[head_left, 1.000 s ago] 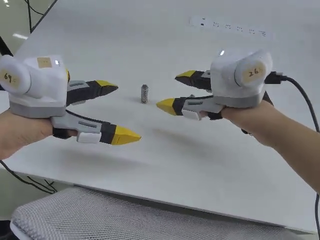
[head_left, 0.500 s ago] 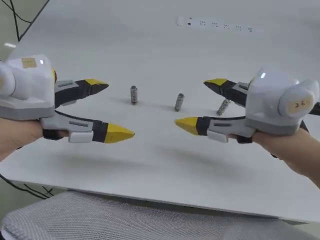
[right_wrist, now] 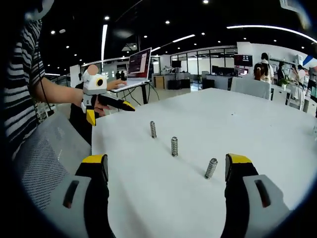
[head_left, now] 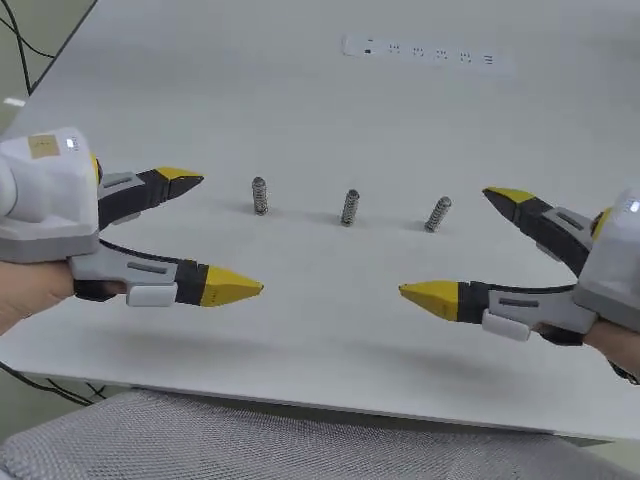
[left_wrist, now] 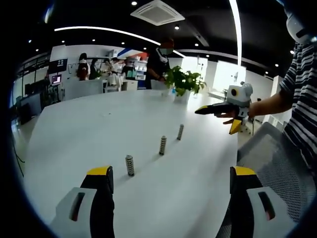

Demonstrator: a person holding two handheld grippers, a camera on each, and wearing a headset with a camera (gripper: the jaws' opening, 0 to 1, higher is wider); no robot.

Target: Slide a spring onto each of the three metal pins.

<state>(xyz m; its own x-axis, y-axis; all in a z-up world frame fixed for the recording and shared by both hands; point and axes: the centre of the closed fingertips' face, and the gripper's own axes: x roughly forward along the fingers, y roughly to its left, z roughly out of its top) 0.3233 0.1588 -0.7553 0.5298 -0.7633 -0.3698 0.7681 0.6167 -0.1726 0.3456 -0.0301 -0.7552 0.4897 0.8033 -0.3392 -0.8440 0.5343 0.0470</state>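
Three metal pins stand in a row on the white table, each wearing a spring: the left one (head_left: 260,195) (left_wrist: 130,165) (right_wrist: 153,129), the middle one (head_left: 350,207) (left_wrist: 162,145) (right_wrist: 174,146) and the right one (head_left: 437,214) (left_wrist: 180,132) (right_wrist: 211,168), which leans. My left gripper (head_left: 220,232) (left_wrist: 171,181) hovers open at the left, short of the left pin, with nothing between its fingers. My right gripper (head_left: 470,243) (right_wrist: 166,166) hovers open at the right, near the leaning pin, also holding nothing.
A white power strip (head_left: 418,52) lies at the far side of the table. A grey mesh chair back (head_left: 200,440) sits at the near table edge. People stand in the office beyond the table (left_wrist: 159,59).
My right gripper has drawn back to the right and toward me, uncovering the middle and right pins. The left gripper shifted slightly left. The head view tilted a little.
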